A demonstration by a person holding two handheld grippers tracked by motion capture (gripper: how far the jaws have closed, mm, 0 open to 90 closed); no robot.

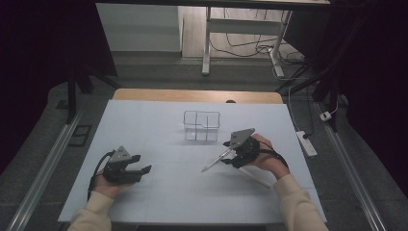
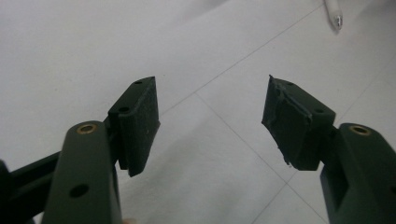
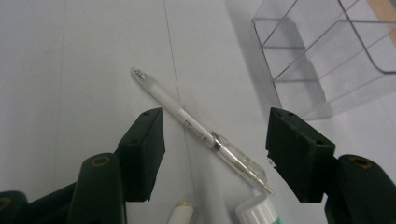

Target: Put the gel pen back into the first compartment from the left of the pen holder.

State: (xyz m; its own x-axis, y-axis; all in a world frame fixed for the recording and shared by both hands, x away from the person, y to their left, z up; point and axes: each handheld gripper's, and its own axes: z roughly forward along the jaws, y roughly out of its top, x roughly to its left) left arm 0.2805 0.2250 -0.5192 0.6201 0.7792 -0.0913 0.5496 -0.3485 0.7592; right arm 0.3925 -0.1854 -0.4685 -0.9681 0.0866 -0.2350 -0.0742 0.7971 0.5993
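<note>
Here the right gripper (image 3: pixel 215 140) was held with its jaws spread wide, straddling a clear-barrelled pen (image 3: pixel 201 133) that lay flat on the white table (image 1: pixel 159 192), slantwise between the two black pads and touched by neither. The pen was seen in the high view just in front of the right gripper (image 1: pixel 230 155), near a clear acrylic organiser (image 1: pixel 201 126) with several compartments, none of which appeared to hold anything. The pen was judged light, stiff and smooth, so liable to roll or to slip from a slack hold; the frosted grip section near its tip was judged the best place to be taken, across the barrel. A white capped tube (image 3: pixel 254 212) and a pale stick end (image 3: pixel 180 212) lay close by at the lower edge. The left gripper (image 2: pixel 210 121) was likewise open and empty over bare table, its textured pads worn at the edges.
</note>
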